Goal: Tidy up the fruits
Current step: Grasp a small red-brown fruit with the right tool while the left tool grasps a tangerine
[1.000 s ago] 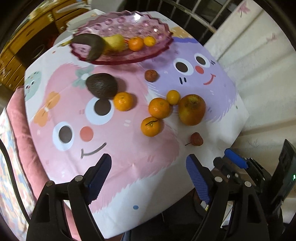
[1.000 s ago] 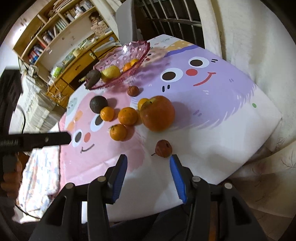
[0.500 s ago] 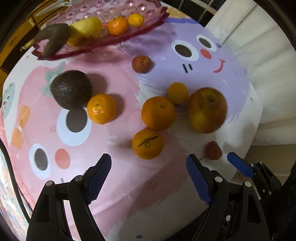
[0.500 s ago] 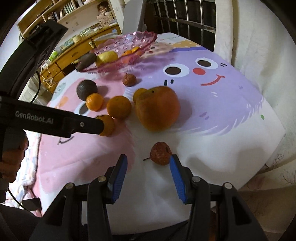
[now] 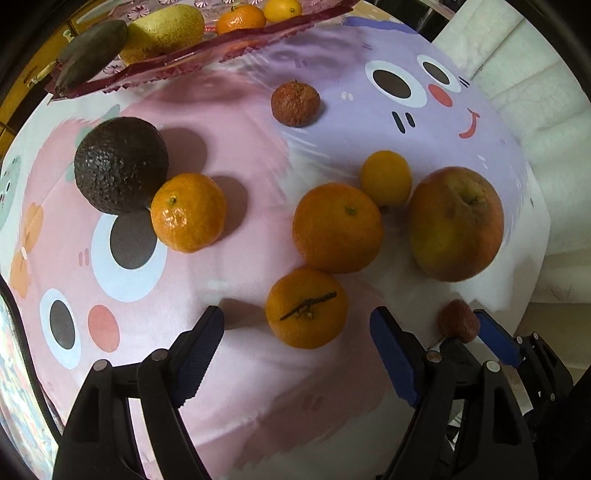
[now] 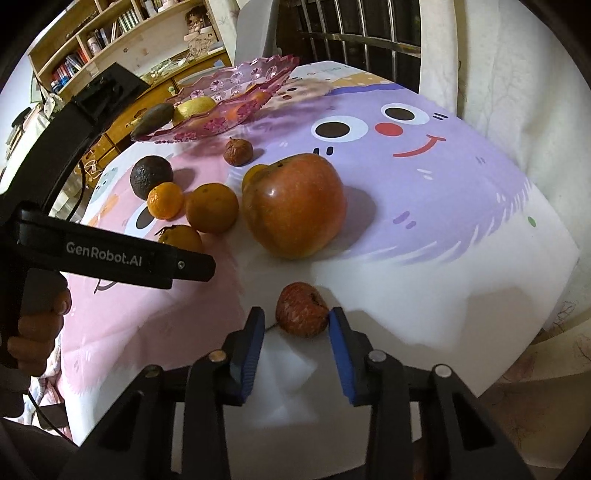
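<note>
Loose fruit lies on a cartoon tablecloth (image 5: pixel 332 122). My left gripper (image 5: pixel 297 325) is open, its fingers on either side of a stemmed mandarin (image 5: pixel 306 308). Beyond lie a bigger mandarin (image 5: pixel 338 227), another mandarin (image 5: pixel 188 212), an avocado (image 5: pixel 120 164), a small yellow citrus (image 5: pixel 386 177), a large apple (image 5: pixel 456 223) and a wrinkled brown fruit (image 5: pixel 295 103). My right gripper (image 6: pixel 295 319) is open around a small reddish lychee-like fruit (image 6: pixel 302 309), whose right side touches the right finger. A pink glass plate (image 6: pixel 236 83) at the far end holds several fruits.
The table's near and right edges drop off close to both grippers (image 6: pixel 535 314). A white wall or fabric and metal bars stand behind the table (image 6: pixel 369 33). Wooden shelves and drawers stand at the far left (image 6: pixel 110 40). My left gripper's body crosses the right wrist view (image 6: pixel 110 254).
Both grippers moved forward and lower toward the fruit. The stemmed mandarin now sits between the left fingers and the small reddish fruit between the right fingers.
</note>
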The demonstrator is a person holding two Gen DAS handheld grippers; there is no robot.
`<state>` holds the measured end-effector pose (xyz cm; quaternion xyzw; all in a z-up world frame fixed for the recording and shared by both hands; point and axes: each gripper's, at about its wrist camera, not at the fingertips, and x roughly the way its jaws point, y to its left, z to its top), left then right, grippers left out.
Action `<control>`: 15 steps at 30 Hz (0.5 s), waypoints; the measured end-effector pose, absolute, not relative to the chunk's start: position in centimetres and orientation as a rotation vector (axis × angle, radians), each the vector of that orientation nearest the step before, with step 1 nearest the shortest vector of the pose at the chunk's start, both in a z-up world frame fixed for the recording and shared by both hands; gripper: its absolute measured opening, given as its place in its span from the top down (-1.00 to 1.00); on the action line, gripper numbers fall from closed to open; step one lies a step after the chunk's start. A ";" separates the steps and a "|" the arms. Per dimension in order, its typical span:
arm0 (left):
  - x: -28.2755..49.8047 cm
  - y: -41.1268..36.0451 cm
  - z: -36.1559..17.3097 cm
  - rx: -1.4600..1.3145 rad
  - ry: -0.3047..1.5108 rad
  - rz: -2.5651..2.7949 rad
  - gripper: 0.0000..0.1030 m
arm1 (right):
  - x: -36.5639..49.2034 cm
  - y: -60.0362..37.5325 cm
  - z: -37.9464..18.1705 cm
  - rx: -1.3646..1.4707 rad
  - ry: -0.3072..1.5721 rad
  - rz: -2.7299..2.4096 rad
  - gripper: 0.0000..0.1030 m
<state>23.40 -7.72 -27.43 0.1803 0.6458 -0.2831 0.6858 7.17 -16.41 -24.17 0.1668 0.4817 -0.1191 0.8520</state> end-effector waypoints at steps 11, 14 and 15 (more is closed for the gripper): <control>23.6 -7.5 -27.0 0.391 1.423 -0.604 0.01 | 7.8 -16.7 -24.4 0.340 1.028 -0.211 0.42; 23.8 -7.7 -26.9 0.362 1.450 -0.605 0.22 | 8.0 -16.7 -24.4 0.344 1.037 -0.187 0.43; 23.9 -7.8 -26.9 0.356 1.455 -0.602 0.25 | 8.1 -16.6 -24.3 0.343 1.041 -0.179 0.43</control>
